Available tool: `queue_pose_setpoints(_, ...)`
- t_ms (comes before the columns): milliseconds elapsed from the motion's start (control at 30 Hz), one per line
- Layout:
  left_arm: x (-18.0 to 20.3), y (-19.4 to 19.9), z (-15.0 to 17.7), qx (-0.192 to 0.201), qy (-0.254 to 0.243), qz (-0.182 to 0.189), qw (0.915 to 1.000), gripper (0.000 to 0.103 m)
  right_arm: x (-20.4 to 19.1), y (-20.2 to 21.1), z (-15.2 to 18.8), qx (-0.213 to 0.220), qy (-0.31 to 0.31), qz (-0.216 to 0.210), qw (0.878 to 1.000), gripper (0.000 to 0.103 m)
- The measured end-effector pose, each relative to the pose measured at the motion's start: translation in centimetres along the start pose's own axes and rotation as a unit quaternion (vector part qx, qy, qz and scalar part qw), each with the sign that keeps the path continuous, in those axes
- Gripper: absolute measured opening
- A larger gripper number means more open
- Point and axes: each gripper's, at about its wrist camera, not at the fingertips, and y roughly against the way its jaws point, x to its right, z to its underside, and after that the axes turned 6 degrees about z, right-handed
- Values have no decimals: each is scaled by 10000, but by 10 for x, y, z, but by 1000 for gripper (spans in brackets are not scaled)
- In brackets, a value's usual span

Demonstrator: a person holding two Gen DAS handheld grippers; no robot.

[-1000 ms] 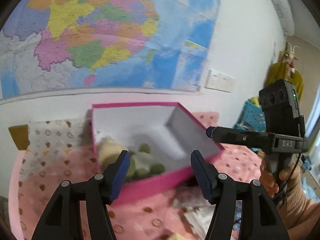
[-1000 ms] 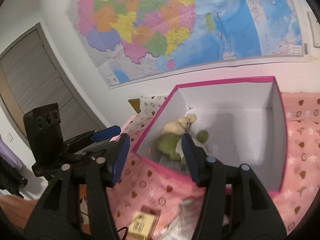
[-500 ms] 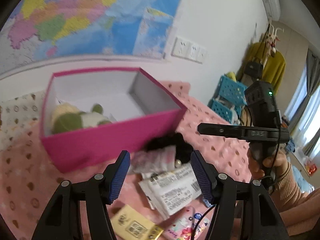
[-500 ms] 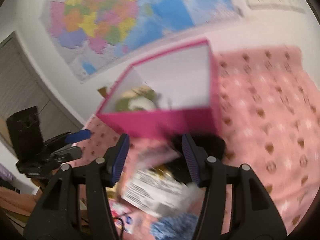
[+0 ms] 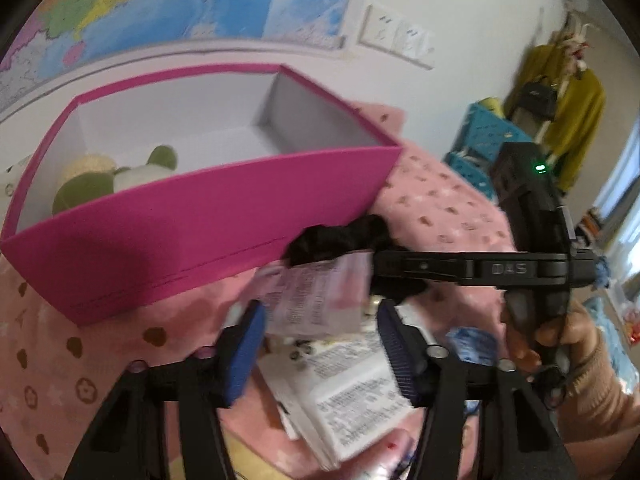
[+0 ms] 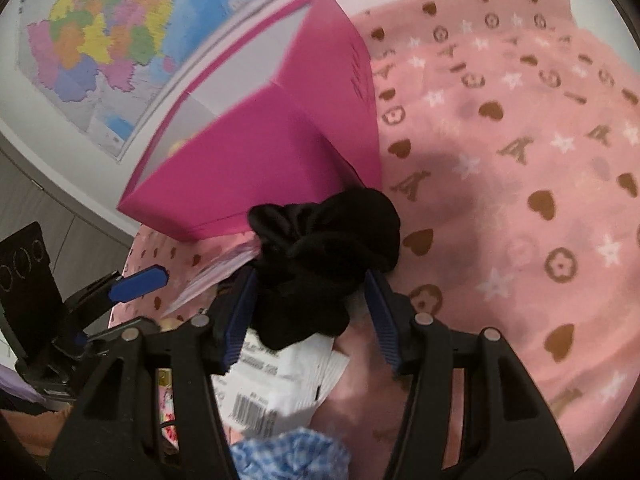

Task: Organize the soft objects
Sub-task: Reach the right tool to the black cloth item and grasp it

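A black scrunchie (image 6: 328,240) lies on the pink blanket just in front of the magenta box (image 6: 256,160). My right gripper (image 6: 310,284) straddles it with jaws open; the right pad stands clear of the fabric. In the left wrist view the scrunchie (image 5: 344,236) shows behind a pink packet (image 5: 320,300). My left gripper (image 5: 320,328) has its jaws closing, with that packet between them and no firm press visible. A green and cream plush toy (image 5: 92,184) sits inside the box (image 5: 200,232).
White printed packets (image 5: 352,392) and a blue checked cloth (image 6: 292,452) lie under the grippers. The pink patterned blanket (image 6: 520,160) spreads out to the right. Blue crates (image 5: 484,136) stand by the wall, and a map hangs behind the box.
Both grippers have dropped from above the box down to the pile in front of it. The left jaws have narrowed around the pink packet. The right gripper now straddles the scrunchie.
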Motion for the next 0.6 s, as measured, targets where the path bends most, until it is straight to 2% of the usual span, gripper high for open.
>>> queue_pose_setpoints(133,-9,-6,2,-109,208,37,9997,48,1,-10,-3,-15,-5,-54,10000,57)
queue_pose_setpoints(200,-11,-2,3,-63,245,3,9997,48,-1,-11,-5,-8,123,-14,9999,53)
queue_pose_setpoints(267,-13,5,3,3,245,-50,9997,47,-1,-13,-5,-41,150,-49,9999,23)
queue_pose_setpoints(333,-16,11,4,6,287,-116,9995,48,3,-12,-4,-27,142,-83,9999,21)
queue_pose_setpoints(367,-18,14,5,8,297,-151,9994,47,4,-10,-4,29,147,-58,9999,16)
queue_pose_setpoints(467,-21,25,8,90,266,-238,9993,46,10,3,-3,236,55,-235,9994,15)
queue_pose_setpoints(600,-15,34,5,213,173,82,9996,47,5,27,-3,533,151,-347,9979,14)
